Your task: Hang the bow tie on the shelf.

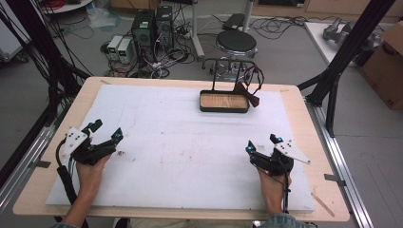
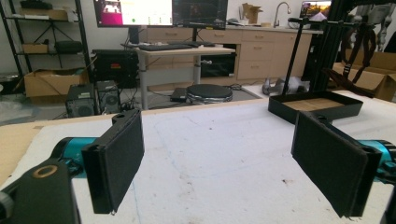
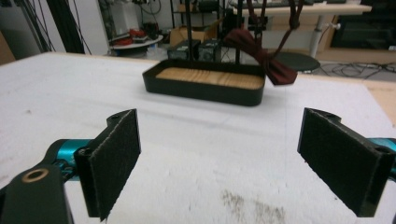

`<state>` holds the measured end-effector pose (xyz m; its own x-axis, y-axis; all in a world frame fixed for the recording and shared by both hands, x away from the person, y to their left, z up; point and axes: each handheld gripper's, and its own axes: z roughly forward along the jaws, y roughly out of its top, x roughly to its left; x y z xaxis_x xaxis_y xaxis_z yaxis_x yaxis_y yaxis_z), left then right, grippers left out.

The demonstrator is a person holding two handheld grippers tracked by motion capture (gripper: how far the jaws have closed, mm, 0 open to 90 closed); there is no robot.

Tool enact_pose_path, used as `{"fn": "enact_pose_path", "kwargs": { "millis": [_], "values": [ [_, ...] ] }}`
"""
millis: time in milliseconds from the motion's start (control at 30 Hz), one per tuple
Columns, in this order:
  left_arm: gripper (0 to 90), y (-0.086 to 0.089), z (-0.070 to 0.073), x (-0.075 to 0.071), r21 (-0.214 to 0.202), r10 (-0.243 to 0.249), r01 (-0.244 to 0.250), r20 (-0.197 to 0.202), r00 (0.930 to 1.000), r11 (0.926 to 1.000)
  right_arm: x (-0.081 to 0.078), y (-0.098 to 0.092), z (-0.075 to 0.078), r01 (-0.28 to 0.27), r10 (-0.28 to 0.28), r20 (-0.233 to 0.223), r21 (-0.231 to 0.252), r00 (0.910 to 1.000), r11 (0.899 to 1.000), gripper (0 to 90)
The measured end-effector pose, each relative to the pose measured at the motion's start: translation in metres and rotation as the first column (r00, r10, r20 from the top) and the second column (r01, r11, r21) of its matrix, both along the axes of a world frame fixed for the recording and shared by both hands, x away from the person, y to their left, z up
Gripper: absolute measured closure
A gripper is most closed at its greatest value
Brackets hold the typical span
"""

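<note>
High view first: the left tool [image 1: 105, 131] rests at the near left of the white mat [image 1: 180, 142] that covers the table [image 1: 304, 102], held in the person's left hand [image 1: 90, 166]. Its jaws are spread wide with nothing between them (the left gripper view shows bare mat in the gap, with faint marks on it). A grey three-cornered plate [image 1: 74, 139] sits on top of it, and a black cable [image 1: 66, 183] trails back toward the near edge.

Toward the far middle of the mat stands a shallow black tray [image 1: 224, 109] with a wooden floor, well apart from both tools. A thin black stand rises at the tray, and a dark red bow tie [image 1: 249, 94] hangs at the tray's right end, just over its rim. In the right gripper view the bow tie [image 3: 268, 58] hangs by its strap beside the tray's [image 3: 201, 93] right corner.

At the near right, the right tool [image 1: 262, 144] lies on the mat in the right hand [image 1: 273, 183], jaws likewise wide apart and empty.
</note>
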<state>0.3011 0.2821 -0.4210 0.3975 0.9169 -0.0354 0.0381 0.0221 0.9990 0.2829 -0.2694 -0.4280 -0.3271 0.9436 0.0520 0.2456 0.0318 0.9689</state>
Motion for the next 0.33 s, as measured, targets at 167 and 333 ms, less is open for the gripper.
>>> {"fn": "enact_pose_path", "kwargs": {
  "millis": [167,333],
  "values": [
    [17.5,-0.0008,-0.0001,0.0007,-0.001,-0.001,0.001,0.0,1.0,1.0,0.0001,0.001,-0.0063,0.001,-0.001,-0.027,-0.01,0.9996,1.0,12.3],
    [17.5,-0.001,-0.0004,0.0015,0.004,0.004,-0.004,-0.004,1.0,1.0,0.0002,0.0006,-0.006,0.001,-0.001,-0.016,-0.018,0.9999,1.0,12.3]
  ]
}}
